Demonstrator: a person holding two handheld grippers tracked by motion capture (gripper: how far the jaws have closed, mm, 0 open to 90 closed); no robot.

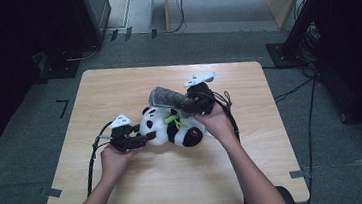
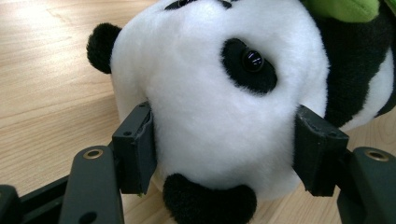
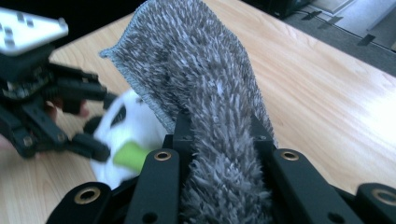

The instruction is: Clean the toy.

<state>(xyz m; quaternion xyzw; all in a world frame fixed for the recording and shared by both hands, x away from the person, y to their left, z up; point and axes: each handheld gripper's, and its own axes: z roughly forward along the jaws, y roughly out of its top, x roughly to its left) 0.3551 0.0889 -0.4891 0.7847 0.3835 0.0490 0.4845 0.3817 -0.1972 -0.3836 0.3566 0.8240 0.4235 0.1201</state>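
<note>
Panda toy (image 1: 169, 127) lies on its side mid-table (image 1: 117, 88), long axis left-right, head at the left end. Left gripper (image 1: 131, 137) has its jaws closed on the head from the left. Grey shaggy cloth (image 1: 168, 97) hangs just above and behind the panda, pinched tight in the right gripper (image 1: 200, 100), so the right hand is the nearer one to bring it down over the body, I'd guess

Between the left gripper's (image 2: 219, 154) matt black jaws sits a toy panda (image 2: 219, 107) of soft, fluffy plush with a glossy bead eye. The right gripper (image 3: 219, 140), probably matt plastic with brass-coloured rivets, pinches a shaggy grey cloth (image 3: 196, 79). Under both lies a smooth, pale wooden table (image 1: 117, 88).
</note>
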